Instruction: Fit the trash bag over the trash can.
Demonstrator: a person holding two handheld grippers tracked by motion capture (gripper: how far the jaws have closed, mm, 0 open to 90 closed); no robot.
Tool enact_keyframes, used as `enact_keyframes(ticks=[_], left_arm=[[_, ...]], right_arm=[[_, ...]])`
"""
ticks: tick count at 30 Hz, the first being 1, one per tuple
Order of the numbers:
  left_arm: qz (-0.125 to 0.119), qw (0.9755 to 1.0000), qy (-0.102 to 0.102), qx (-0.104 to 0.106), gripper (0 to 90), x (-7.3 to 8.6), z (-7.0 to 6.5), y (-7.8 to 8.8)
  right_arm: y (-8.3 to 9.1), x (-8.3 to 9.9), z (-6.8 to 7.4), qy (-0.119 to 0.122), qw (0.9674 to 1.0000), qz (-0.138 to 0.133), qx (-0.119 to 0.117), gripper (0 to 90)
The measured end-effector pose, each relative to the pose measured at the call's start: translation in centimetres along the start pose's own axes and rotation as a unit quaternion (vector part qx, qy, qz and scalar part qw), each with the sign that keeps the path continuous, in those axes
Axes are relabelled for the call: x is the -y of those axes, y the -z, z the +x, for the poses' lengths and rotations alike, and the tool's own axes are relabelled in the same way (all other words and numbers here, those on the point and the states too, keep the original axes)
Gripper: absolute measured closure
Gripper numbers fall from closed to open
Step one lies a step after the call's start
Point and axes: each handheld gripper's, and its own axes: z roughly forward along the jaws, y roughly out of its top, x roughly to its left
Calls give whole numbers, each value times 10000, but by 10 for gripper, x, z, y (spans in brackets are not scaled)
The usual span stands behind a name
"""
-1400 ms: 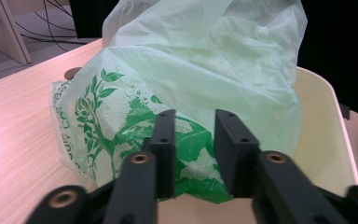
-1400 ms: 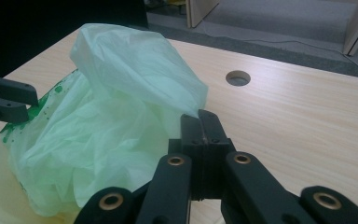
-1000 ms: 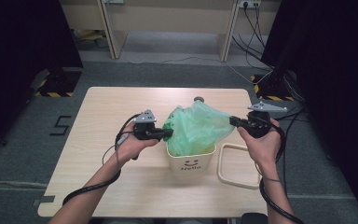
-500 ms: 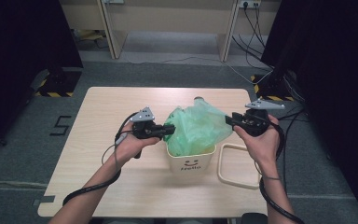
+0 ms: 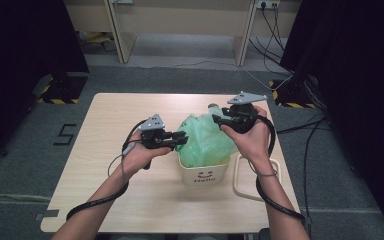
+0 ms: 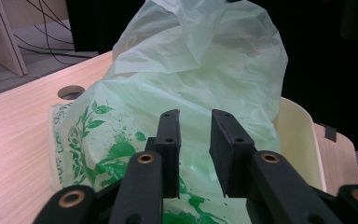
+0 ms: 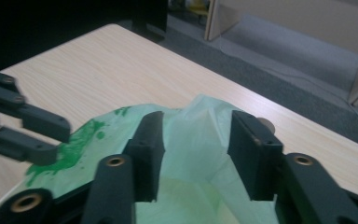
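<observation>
Both forearms rise from the bottom edge. At centre, the green bag (image 5: 206,142) bulges out of the cream bin (image 5: 204,172). The left gripper (image 5: 182,139) points level at the bag's left side, the right gripper (image 5: 216,120) over its top; both jaws have just been opening, apart, clamping nothing.

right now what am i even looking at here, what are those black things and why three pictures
A person sits at a wooden table and holds a hand tool with two black jaws in each hand. One picture looks down from above; the other two come from small cameras riding on each tool. On the table stands a cream bin lined with a green plastic bag. The left tool and the right tool sit at either side of the bag. Both have just been opening their jaws; the bag lies beyond them, not pinched.
</observation>
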Motion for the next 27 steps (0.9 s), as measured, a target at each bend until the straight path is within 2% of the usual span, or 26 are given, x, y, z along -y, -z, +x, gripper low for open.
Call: enact_keyframes(ticks=[4,11,14,16,18,21,24,27], left_arm=[[-18,10000,8,-49,686,0,2,1],[-23,10000,35,-80,665,0,3,2],[-24,10000,37,-82,663,0,3,2],[-23,10000,36,-79,663,0,3,1],[-10,10000,17,-76,661,0,3,1],[-10,10000,16,-79,659,0,3,1],[-10,10000,19,-84,654,0,3,0],[-16,10000,20,-94,648,0,3,1]], right_arm=[[-17,-2,-3,43,9995,243,196,495],[-38,6,-9,-123,9958,815,393,537],[-41,10,-11,-182,9942,995,363,577],[-42,12,-12,-171,9935,1078,333,636],[-43,13,-14,-211,9924,1177,279,649],[-42,12,-13,-167,9937,1092,199,606],[-41,6,-8,-71,9962,864,120,556],[-41,-2,-2,54,9972,747,36,537]])
